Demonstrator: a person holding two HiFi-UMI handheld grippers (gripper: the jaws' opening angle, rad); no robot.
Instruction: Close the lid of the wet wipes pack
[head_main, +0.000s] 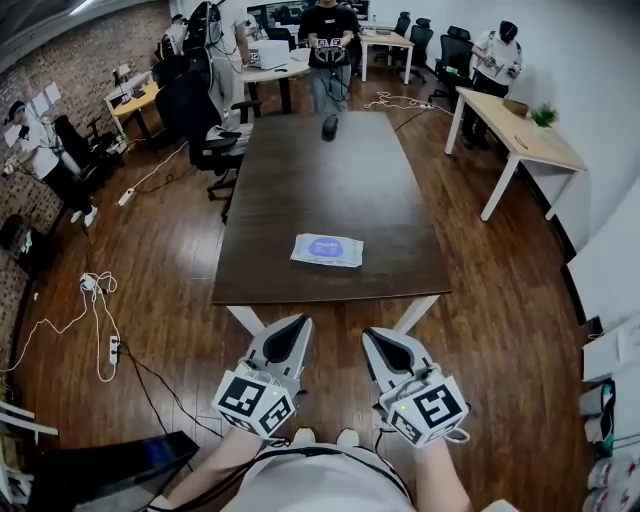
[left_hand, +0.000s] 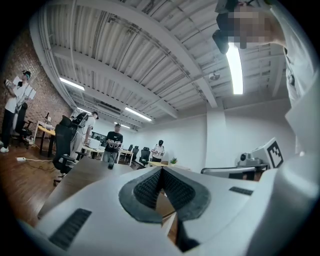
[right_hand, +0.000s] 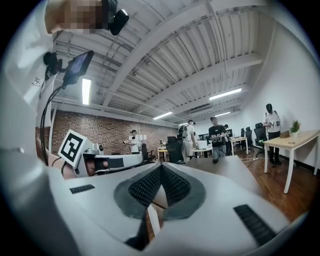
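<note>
Wipes pack (head_main: 327, 250) lies flat on the surface (head_main: 290, 180), close to its near edge, roughly centred. Left gripper (head_main: 297, 322) and right gripper (head_main: 374, 336) hang side by side just off the surface's near edge. Both are clenched, jaws together on nothing. 1 black object (head_main: 329, 127) sits near the surface's far end.

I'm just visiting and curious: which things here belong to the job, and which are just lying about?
Job: wet wipes pack; left hand-held gripper; right hand-held gripper; table.
Lying about: black object at the table's far end; floor cables; office chair.
</note>
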